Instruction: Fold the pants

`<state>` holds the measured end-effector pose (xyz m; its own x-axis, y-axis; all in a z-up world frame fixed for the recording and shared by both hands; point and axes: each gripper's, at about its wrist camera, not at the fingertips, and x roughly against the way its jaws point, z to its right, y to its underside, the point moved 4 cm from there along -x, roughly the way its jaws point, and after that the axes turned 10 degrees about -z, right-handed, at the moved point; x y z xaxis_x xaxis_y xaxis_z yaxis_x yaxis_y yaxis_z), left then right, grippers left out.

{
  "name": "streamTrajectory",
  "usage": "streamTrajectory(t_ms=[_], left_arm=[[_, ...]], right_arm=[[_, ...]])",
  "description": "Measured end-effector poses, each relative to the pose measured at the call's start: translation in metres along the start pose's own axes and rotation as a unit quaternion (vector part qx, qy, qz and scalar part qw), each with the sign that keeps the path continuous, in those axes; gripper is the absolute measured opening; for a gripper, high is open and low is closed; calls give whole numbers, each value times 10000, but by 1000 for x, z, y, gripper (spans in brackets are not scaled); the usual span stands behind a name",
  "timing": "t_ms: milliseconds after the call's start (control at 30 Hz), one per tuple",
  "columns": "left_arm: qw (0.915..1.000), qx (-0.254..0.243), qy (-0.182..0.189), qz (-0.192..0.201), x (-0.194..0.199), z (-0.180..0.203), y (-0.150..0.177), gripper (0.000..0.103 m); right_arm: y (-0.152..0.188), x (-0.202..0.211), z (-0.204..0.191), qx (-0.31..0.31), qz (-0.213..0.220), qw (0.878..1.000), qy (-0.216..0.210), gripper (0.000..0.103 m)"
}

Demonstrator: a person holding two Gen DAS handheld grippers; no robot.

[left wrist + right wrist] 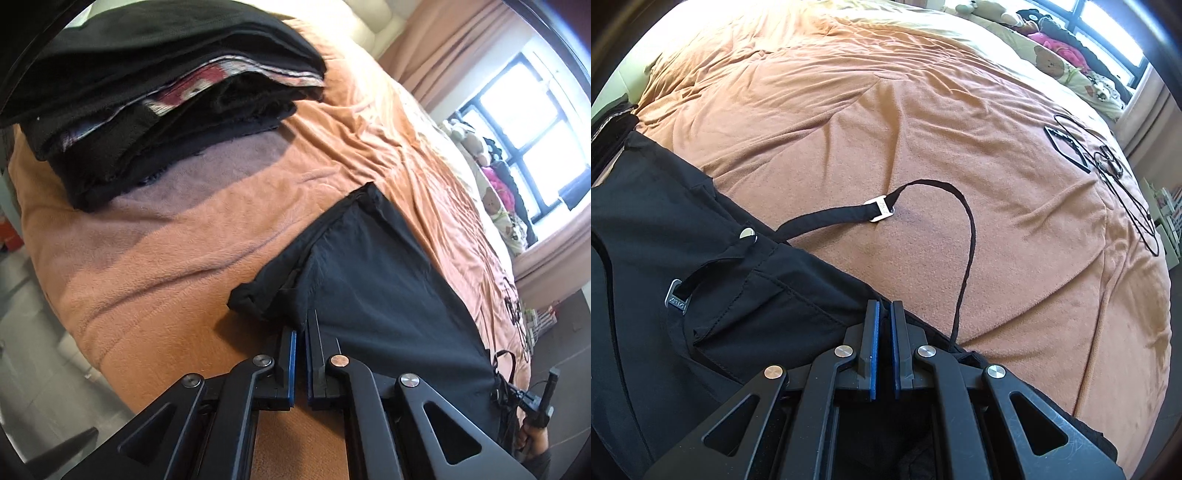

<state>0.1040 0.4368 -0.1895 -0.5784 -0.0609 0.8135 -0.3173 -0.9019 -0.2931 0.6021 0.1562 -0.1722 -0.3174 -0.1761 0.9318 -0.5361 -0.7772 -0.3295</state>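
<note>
Black pants (pixel 376 280) flat on orange blanket (pixel 177 258), near bed edge
Left gripper (pixel 301 332) pinched narrow on pants edge
Right gripper (pixel 882 314) pinched narrow on waistband; belt strap (pixel 827 218) with buckle (pixel 881 208) trailing loose over blanket
Folded clothes stack (pixel 166 92) well apart from pants
Cables (pixel 1123 177), plush toys (pixel 1049 62) near window (pixel 524 122)

Bed (pixel 923 110) w/ rumpled orange fleece blanket (pixel 184 240) over the top. On it: black pants (pixel 376 280) near the front edge, their strap w/ metal buckle (pixel 881 208) trailing out onto the blanket. Stack of folded dark clothes (pixel 155 96) sits at one end, apart from pants. Black cables (pixel 1126 184) lie near the far side. Stuffed toys (pixel 1049 55) along the window edge.
</note>
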Motion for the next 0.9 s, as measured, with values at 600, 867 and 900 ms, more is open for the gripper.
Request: streamTrajectory(t_ms=[600, 867, 900], left_arm=[[9998, -167, -3, -97, 19, 5, -6, 43], [9994, 42, -32, -356, 2, -6, -8, 43], [9994, 37, 41, -338, 1, -6, -7, 43]], right_arm=[[1, -4, 0, -42, -43, 10000, -17, 3], [1, -4, 0, -31, -83, 10000, -1, 3], [1, -5, 0, -32, -84, 10000, 2, 3]])
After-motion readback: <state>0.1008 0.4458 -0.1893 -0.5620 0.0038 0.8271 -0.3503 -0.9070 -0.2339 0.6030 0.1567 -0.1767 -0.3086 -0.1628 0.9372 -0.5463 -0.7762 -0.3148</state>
